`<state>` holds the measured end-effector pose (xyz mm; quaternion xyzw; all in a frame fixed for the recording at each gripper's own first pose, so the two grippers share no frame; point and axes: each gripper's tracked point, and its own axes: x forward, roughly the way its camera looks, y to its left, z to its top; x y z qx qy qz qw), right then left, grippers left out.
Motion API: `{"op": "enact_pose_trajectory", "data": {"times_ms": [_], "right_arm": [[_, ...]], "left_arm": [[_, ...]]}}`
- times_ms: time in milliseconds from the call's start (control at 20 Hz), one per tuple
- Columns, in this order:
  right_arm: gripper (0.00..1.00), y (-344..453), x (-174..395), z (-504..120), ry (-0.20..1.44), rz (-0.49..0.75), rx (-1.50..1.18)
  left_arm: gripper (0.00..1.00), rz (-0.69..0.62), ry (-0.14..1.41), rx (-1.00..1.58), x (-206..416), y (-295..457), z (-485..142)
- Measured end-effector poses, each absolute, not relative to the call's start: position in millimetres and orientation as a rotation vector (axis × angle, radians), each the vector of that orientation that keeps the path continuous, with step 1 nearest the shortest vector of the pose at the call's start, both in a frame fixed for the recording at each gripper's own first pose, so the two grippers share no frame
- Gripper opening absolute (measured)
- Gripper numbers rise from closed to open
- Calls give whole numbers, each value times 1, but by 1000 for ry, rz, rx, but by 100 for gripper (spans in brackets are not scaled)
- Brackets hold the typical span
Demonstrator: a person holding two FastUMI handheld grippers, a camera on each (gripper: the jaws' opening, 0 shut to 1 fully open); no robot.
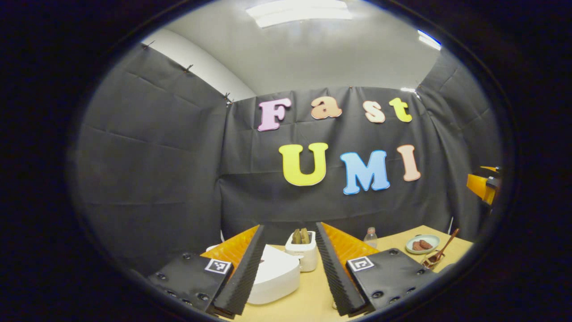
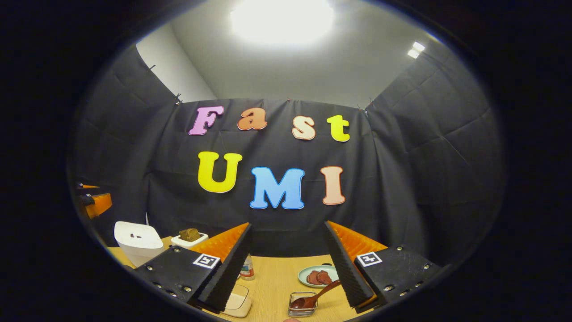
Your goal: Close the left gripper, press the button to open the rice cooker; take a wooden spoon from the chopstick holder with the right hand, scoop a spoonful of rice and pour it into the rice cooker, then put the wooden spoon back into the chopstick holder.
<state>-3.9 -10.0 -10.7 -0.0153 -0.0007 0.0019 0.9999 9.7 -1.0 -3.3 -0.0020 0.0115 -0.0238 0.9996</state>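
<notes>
Both grippers hang above the wooden table [image 1: 308, 299], nothing between the fingers of either. In the left gripper view the left gripper [image 1: 290, 268] has its fingers spread wide, and the white rice cooker [image 1: 273, 276] sits on the table just beyond them, lid down, partly hidden by the left finger. Behind it stands a white toaster [image 1: 303, 256] with bread in its slots, and a small clear bottle [image 1: 370, 237] stands to the right. Far right, a pale green plate [image 1: 422, 244] carries reddish-brown pieces.

Over in the right gripper view, the right gripper [image 2: 288, 264] is also spread open. Near and between its fingers sits the wire chopstick holder [image 2: 303, 305], the wooden spoon [image 2: 315, 296] leaning out of it toward the right finger, its bowl down in the holder. The plate lies just behind, and a white lidded container [image 2: 237, 302] lies to the left.
</notes>
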Motion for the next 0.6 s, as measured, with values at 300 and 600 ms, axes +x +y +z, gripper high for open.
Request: {"op": "enact_pose_trajectory", "data": {"times_ms": [300,600], "right_arm": [[95,-3,-5,-13,6,9,-44],[95,4,-10,-4,-14,15,-56]], "left_arm": [[45,-83,2,-23,15,2,0],[11,-14,2,-8,22,27,-9]]}}
